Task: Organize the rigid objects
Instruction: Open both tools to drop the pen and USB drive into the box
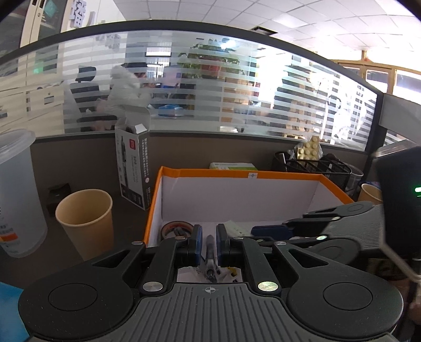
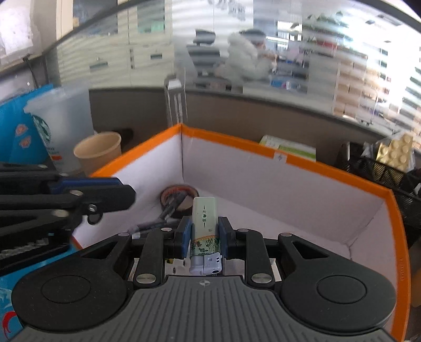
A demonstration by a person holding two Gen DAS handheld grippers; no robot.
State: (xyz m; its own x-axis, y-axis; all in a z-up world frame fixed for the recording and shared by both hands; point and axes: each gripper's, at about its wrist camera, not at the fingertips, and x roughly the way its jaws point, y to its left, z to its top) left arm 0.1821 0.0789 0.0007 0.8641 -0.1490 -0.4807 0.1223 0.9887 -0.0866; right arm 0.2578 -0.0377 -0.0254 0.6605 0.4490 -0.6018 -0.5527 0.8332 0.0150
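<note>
Black pen (image 1: 210,256) partly hidden between left gripper (image 1: 209,243) fingers (image 1: 198,243).

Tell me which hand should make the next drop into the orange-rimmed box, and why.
Right. The right gripper is shut on the lighter, already above the box floor. The left gripper looks shut and empty; the pen seems to lie in the box below it.

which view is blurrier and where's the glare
Right wrist view: motion-smeared across the striped glass partition and the left claw, though the lighter stays sharp. Left wrist view: crisper overall, with blown-out ceiling lights top right; fisheye bends the partition rail in both.
</note>
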